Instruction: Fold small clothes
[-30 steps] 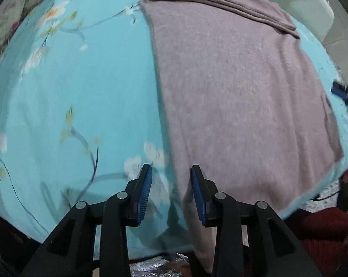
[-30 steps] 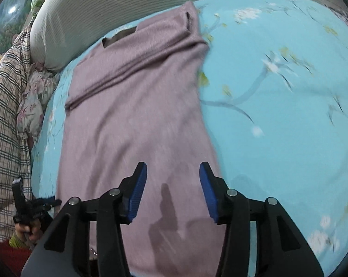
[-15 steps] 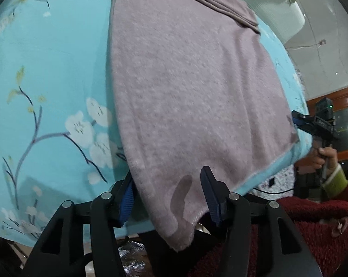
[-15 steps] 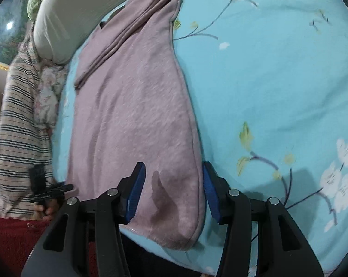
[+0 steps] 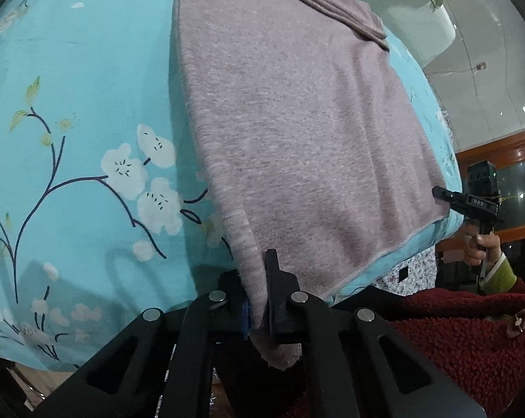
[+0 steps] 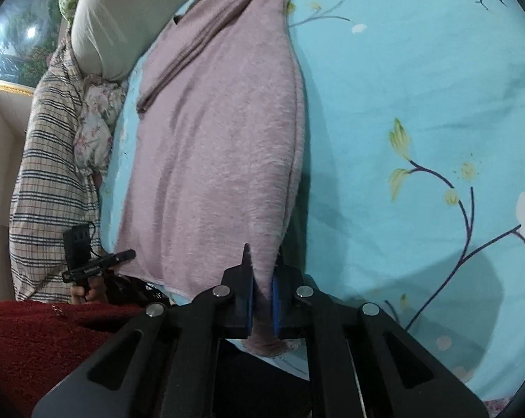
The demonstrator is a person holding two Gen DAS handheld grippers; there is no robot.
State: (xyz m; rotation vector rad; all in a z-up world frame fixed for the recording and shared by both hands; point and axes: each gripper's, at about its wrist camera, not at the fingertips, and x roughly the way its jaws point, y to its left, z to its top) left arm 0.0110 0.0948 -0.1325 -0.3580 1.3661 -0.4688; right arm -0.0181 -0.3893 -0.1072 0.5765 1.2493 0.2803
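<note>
Garment (image 5: 297, 132), mauve, is spread on the blue flowered sheet (image 5: 88, 87). Its near corners are clamped by the left gripper (image 5: 259, 299) and the right gripper (image 6: 260, 304), whose jaws are closing on cloth. Both corners should be lifted evenly. A striped blanket (image 6: 43, 181), perhaps, is shown only by the right view.

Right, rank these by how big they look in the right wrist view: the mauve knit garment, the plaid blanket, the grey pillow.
1. Mauve knit garment, clearly largest.
2. Plaid blanket and grey pillow: they look alike in size, both cut off by the fisheye edge, so unranked.
</note>
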